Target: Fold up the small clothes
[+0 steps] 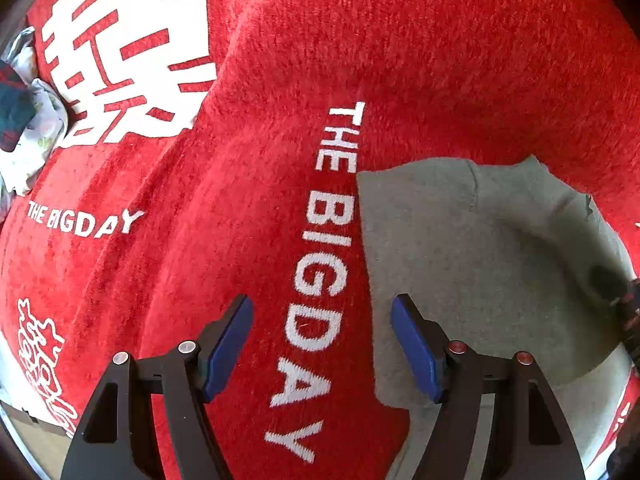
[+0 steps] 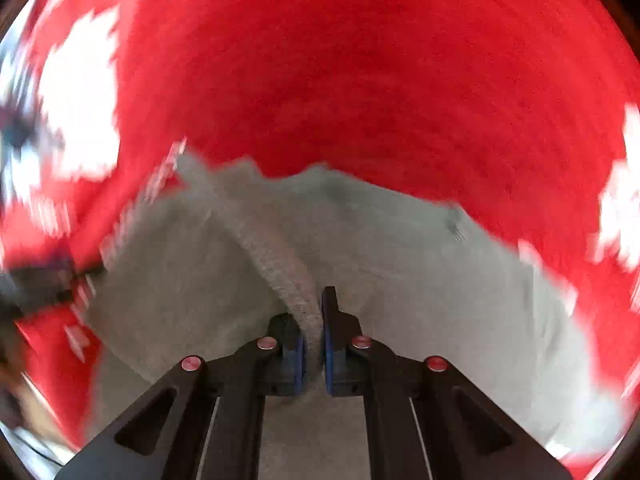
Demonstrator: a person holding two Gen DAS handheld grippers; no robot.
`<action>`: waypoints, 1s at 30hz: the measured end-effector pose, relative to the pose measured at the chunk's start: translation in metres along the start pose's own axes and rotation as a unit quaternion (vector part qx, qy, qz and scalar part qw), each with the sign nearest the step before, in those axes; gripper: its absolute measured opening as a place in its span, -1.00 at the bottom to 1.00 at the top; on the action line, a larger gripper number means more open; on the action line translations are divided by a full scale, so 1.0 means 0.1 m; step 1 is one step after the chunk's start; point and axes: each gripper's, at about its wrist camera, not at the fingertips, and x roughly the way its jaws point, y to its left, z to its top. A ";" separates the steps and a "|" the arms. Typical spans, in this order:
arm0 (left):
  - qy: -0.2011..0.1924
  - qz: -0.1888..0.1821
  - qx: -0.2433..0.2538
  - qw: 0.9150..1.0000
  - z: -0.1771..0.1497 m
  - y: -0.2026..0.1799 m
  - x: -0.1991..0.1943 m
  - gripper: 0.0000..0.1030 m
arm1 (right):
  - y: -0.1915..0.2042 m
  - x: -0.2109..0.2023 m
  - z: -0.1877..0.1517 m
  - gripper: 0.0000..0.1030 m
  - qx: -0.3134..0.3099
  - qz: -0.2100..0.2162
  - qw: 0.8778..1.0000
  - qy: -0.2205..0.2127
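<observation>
**Grey garment pinched at right, left jaws wide**

Grey garment (image 1: 480, 264) spread on red "THE BIG DAY" blanket (image 1: 280, 80). Left gripper (image 1: 322, 344) wide apart, empty, straddling blanket lettering and garment edge. Only in right view, blurred: right gripper (image 2: 314, 344) clamped on raised ribbed hem fold (image 2: 276, 256). Only in left view: crumpled pale cloth (image 1: 28, 152) at far left.

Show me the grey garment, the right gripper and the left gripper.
grey garment (image 1: 480, 264), left wrist view, flat middle.
right gripper (image 2: 314, 344), right wrist view, between fingertips.
left gripper (image 1: 322, 340), left wrist view, between fingertips.
</observation>
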 end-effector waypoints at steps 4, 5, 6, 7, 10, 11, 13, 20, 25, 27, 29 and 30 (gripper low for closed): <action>0.009 -0.016 0.000 1.000 0.12 -0.01 0.09 0.41 | -0.79 0.06 -0.19 -0.25 0.160 0.059 0.985 0.026; 0.012 -0.018 0.000 1.000 0.15 -0.02 0.11 0.41 | -0.93 0.10 -0.26 0.16 0.190 0.065 0.979 0.038; 0.015 -0.018 0.001 1.000 0.19 -0.02 0.16 0.41 | -1.08 0.13 -0.34 0.29 0.222 0.074 0.971 0.045; 0.017 -0.018 0.003 1.000 0.23 -0.02 0.20 0.41 | -1.21 0.13 -0.42 0.29 0.254 0.086 0.962 0.044; 0.029 -0.014 0.005 0.999 0.33 -0.05 0.34 0.41 | -1.49 0.13 -0.58 0.29 0.335 0.119 0.934 0.029; 0.030 -0.009 0.004 1.000 0.36 -0.06 0.35 0.41 | -1.55 0.15 -0.60 0.22 0.355 0.129 0.925 0.028; 0.018 0.000 0.000 1.000 0.37 -0.08 0.30 0.41 | -1.56 0.13 -0.58 -0.45 0.356 0.117 0.926 0.034; 0.002 0.010 0.016 1.000 0.26 -0.13 0.08 0.41 | -1.25 -0.19 -0.13 -0.85 0.174 0.032 0.984 -0.024; 0.014 0.021 0.009 1.000 0.25 -0.04 0.10 0.41 | -1.59 0.10 -0.24 -0.85 0.205 0.007 0.979 0.011; 0.017 0.021 0.010 1.000 0.20 -0.02 0.11 0.41 | -1.69 0.17 -0.34 -0.67 0.228 -0.003 0.973 0.033; 0.018 0.025 0.023 0.999 0.12 -0.01 0.08 0.41 | -1.75 0.14 -0.45 -0.44 0.253 0.012 0.967 0.029; 0.018 0.025 0.028 0.999 0.08 -0.01 0.05 0.41 | -1.76 0.11 -0.49 -0.25 0.260 0.018 0.965 0.029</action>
